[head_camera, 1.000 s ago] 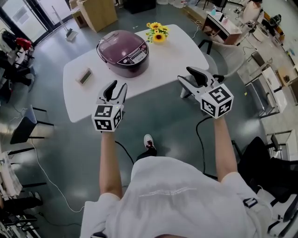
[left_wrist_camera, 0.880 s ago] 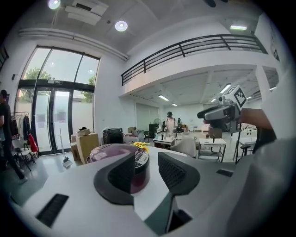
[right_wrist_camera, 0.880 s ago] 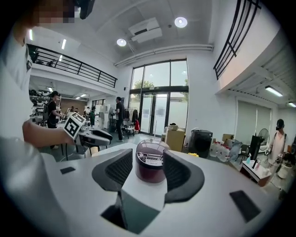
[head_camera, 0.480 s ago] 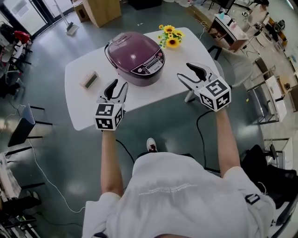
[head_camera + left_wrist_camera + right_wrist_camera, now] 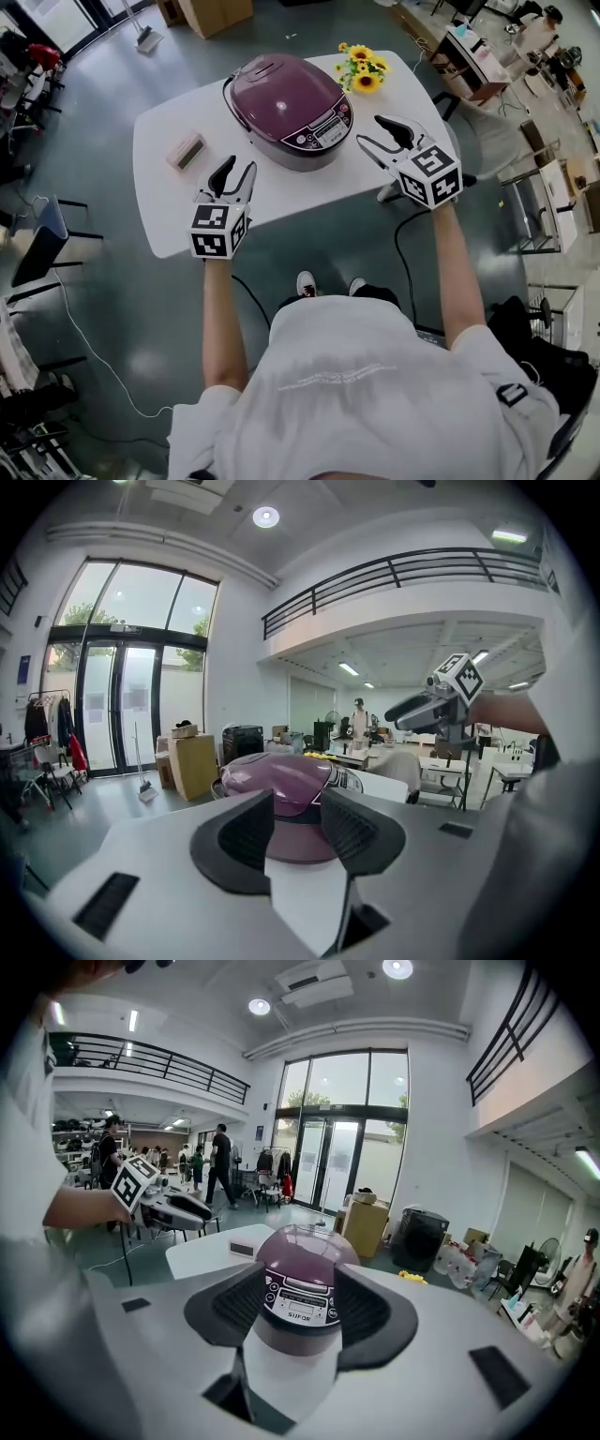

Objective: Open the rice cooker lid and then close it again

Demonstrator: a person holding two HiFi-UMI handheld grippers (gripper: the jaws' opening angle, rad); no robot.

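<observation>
The cooker [image 5: 292, 111] sits shut on the table [image 5: 169, 178], at your 12 o'clock. Your right gripper [image 5: 373, 133] is nearer, cooker at its 10 o'clock; its empty jaws have just been opening wide. Your left gripper [image 5: 238, 169] is part-spread, empty.

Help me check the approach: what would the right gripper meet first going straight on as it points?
Probably the rice cooker, at its control panel, centred ahead of the right gripper, whose jaws have just been opening on nothing. Depth is unclear.
</observation>
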